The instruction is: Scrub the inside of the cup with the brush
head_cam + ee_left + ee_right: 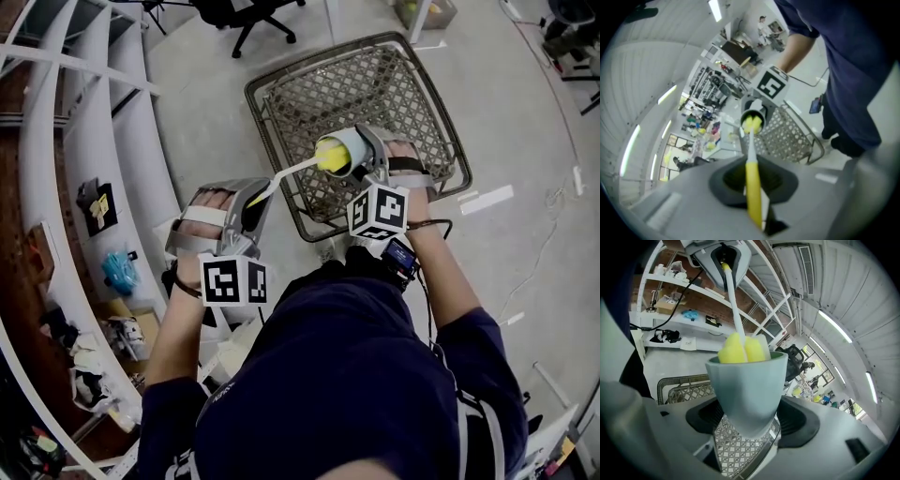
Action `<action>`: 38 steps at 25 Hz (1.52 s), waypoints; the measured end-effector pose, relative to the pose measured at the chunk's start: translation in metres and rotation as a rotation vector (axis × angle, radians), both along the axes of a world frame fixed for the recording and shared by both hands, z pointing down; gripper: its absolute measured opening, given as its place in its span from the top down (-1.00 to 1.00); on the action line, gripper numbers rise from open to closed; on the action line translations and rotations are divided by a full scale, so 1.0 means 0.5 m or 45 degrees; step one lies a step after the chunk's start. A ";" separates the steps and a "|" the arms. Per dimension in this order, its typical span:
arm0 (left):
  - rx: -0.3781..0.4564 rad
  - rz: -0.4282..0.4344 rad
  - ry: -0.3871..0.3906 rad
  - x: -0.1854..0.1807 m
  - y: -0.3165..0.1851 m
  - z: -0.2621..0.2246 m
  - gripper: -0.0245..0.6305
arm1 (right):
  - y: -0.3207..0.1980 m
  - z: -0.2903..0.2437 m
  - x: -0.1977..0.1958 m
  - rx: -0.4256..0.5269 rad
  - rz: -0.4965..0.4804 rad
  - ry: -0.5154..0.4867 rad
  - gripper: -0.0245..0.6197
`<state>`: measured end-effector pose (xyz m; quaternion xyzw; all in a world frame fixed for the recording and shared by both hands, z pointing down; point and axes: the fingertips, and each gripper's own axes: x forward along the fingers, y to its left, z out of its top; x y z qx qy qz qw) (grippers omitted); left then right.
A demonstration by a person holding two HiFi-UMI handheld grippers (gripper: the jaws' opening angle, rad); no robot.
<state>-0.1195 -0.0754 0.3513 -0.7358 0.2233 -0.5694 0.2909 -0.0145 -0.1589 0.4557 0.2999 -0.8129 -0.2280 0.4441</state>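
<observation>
Your left gripper [251,200] is clenched on the yellow handle of the brush [753,187]. The brush's thin white neck runs forward and to your right, towards the cup [747,390]. Your right gripper [362,157] grasps that cup around its lower body, its jaws pressed on either side. The cup is pale grey-blue and tipped so its mouth faces your left gripper. The brush's yellow sponge head [740,350] sits in the mouth of the cup, partly past the rim.

Both tools hang in the air above a wire mesh basket [380,89], and the cup is over the basket's near half. The basket stands on the grey floor [511,122]. On your left, white shelves [94,155] curve away, holding small clutter that includes a blue item [119,272]. Farther off, past the basket's far edge, stands a black office chair [255,19].
</observation>
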 end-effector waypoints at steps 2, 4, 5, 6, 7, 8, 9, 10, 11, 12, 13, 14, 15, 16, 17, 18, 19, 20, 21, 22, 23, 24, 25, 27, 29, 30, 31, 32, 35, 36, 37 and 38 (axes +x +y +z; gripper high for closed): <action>-0.037 -0.045 0.004 -0.004 -0.008 0.008 0.83 | -0.001 -0.001 -0.004 0.009 -0.007 0.009 -0.14; -0.079 -0.077 0.020 -0.004 -0.008 0.016 0.83 | -0.003 -0.001 -0.006 0.014 -0.010 0.006 -0.14; -0.100 -0.081 0.032 -0.002 -0.005 0.019 0.83 | -0.004 -0.001 -0.006 0.014 -0.010 0.004 -0.14; -0.119 -0.076 0.045 0.002 0.000 0.021 0.83 | -0.005 0.000 -0.007 0.013 -0.010 0.004 -0.14; -0.135 -0.065 0.059 0.007 0.005 0.021 0.83 | -0.006 0.000 -0.007 0.011 -0.012 0.005 -0.14; -0.147 -0.054 0.074 0.012 0.008 0.021 0.83 | -0.006 0.001 -0.009 0.009 -0.014 0.007 -0.14; -0.151 -0.046 0.089 0.016 0.010 0.019 0.83 | -0.005 0.002 -0.010 0.005 -0.019 0.009 -0.14; -0.151 -0.046 0.102 0.018 0.009 0.016 0.83 | -0.004 0.004 -0.013 0.002 -0.023 0.009 -0.14; -0.147 -0.052 0.109 0.017 0.006 0.014 0.83 | -0.002 0.004 -0.015 -0.003 -0.029 0.006 -0.14; -0.143 -0.065 0.111 0.014 0.002 0.014 0.83 | 0.000 0.005 -0.018 -0.007 -0.035 0.001 -0.14; -0.142 -0.082 0.108 0.009 -0.002 0.015 0.83 | 0.002 0.005 -0.020 -0.009 -0.040 -0.004 -0.14; -0.146 -0.099 0.106 0.005 -0.005 0.018 0.83 | 0.004 0.004 -0.023 -0.008 -0.045 -0.006 -0.14; -0.153 -0.116 0.104 0.001 -0.008 0.022 0.83 | 0.005 0.003 -0.025 -0.004 -0.051 -0.005 -0.14; -0.163 -0.128 0.102 -0.002 -0.009 0.026 0.83 | 0.004 0.001 -0.027 0.000 -0.056 -0.003 -0.14; -0.175 -0.133 0.101 -0.004 -0.009 0.030 0.83 | 0.003 -0.001 -0.030 0.005 -0.060 -0.001 -0.14; -0.188 -0.126 0.101 -0.003 -0.006 0.033 0.83 | 0.001 -0.004 -0.031 0.009 -0.062 -0.002 -0.14; -0.202 -0.111 0.106 0.001 -0.002 0.034 0.83 | -0.002 -0.007 -0.031 0.011 -0.061 -0.005 -0.14; -0.213 -0.093 0.115 0.006 0.002 0.033 0.83 | -0.005 -0.010 -0.030 0.012 -0.055 -0.010 -0.14; -0.219 -0.080 0.128 0.012 0.005 0.030 0.83 | -0.008 -0.012 -0.028 0.012 -0.049 -0.014 -0.14; -0.220 -0.073 0.140 0.015 0.005 0.025 0.83 | -0.010 -0.013 -0.025 0.011 -0.043 -0.017 -0.14; -0.216 -0.074 0.150 0.017 0.002 0.020 0.83 | -0.011 -0.012 -0.024 0.010 -0.042 -0.019 -0.14; -0.212 -0.080 0.158 0.017 -0.002 0.016 0.83 | -0.010 -0.010 -0.023 0.008 -0.044 -0.018 -0.14; -0.208 -0.088 0.163 0.015 -0.006 0.013 0.83 | -0.007 -0.007 -0.024 0.005 -0.049 -0.018 -0.14; -0.214 -0.109 0.164 0.009 -0.013 0.015 0.83 | 0.000 -0.002 -0.027 -0.001 -0.063 -0.018 -0.14; -0.235 -0.125 0.156 0.004 -0.012 0.025 0.83 | 0.004 -0.002 -0.030 -0.005 -0.074 -0.022 -0.14; -0.245 -0.124 0.148 0.004 -0.009 0.030 0.83 | 0.004 -0.004 -0.030 -0.004 -0.075 -0.023 -0.14; -0.256 -0.113 0.141 0.006 -0.004 0.035 0.83 | 0.003 -0.006 -0.030 -0.003 -0.073 -0.024 -0.14; -0.268 -0.092 0.140 0.011 0.002 0.039 0.83 | 0.002 -0.008 -0.029 -0.002 -0.070 -0.026 -0.14; -0.285 -0.041 0.168 0.029 0.013 0.035 0.82 | 0.000 -0.004 -0.024 -0.013 -0.059 -0.027 -0.14; -0.282 -0.039 0.180 0.031 0.012 0.030 0.82 | 0.002 -0.002 -0.024 -0.019 -0.060 -0.025 -0.14; -0.277 -0.045 0.190 0.030 0.008 0.025 0.83 | 0.006 0.001 -0.025 -0.024 -0.063 -0.021 -0.14; -0.272 -0.056 0.200 0.028 0.004 0.021 0.83 | 0.010 0.004 -0.025 -0.026 -0.068 -0.016 -0.14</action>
